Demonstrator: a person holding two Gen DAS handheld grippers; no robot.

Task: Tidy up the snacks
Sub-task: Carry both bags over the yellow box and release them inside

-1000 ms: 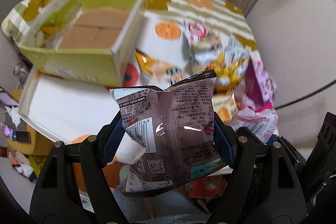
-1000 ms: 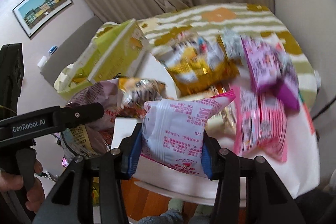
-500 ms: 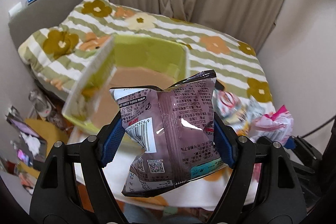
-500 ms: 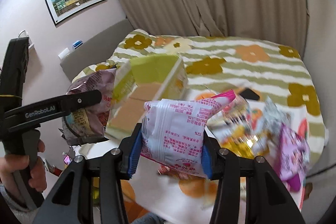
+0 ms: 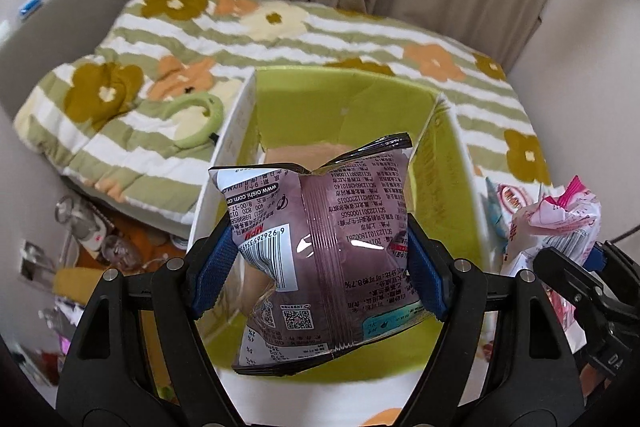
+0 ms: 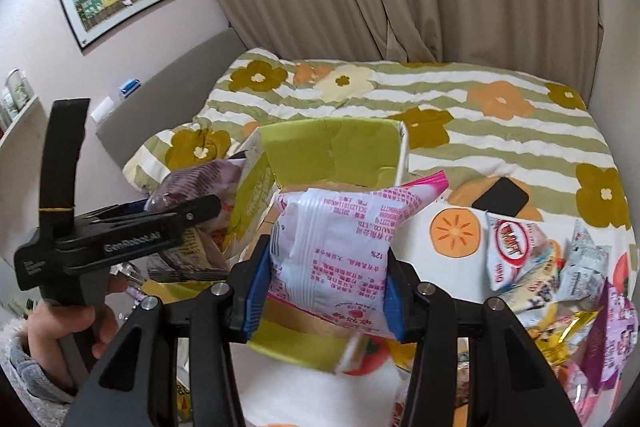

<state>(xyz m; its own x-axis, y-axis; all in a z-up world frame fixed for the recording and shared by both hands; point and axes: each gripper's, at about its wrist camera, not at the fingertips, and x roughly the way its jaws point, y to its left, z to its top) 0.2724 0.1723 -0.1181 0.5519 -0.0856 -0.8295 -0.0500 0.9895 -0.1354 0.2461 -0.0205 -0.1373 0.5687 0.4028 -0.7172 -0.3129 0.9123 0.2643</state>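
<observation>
My left gripper (image 5: pixel 318 277) is shut on a puffy purple snack bag (image 5: pixel 320 243), held right over the open lime-green cardboard box (image 5: pixel 304 99) on the bed. My right gripper (image 6: pixel 322 291) is shut on a white and pink snack bag (image 6: pixel 336 239), hovering at the box (image 6: pixel 332 147) from its near right side. In the right wrist view the left gripper (image 6: pixel 120 235) shows at the left with the purple bag (image 6: pixel 192 179) in it and a hand on its handle. In the left wrist view the pink bag (image 5: pixel 556 219) shows at the right edge.
A pile of loose snack packets (image 6: pixel 552 275) lies on the white cloth to the right of the box. A black phone (image 6: pixel 500 201) rests on the flowered quilt (image 6: pixel 500 131). A green ring (image 5: pixel 196 119) lies left of the box. Clutter covers the floor (image 5: pixel 80 235) at the left.
Both grippers have swung left from the snack pile to the green box, each keeping its bag. The box now fills the middle of both views.
</observation>
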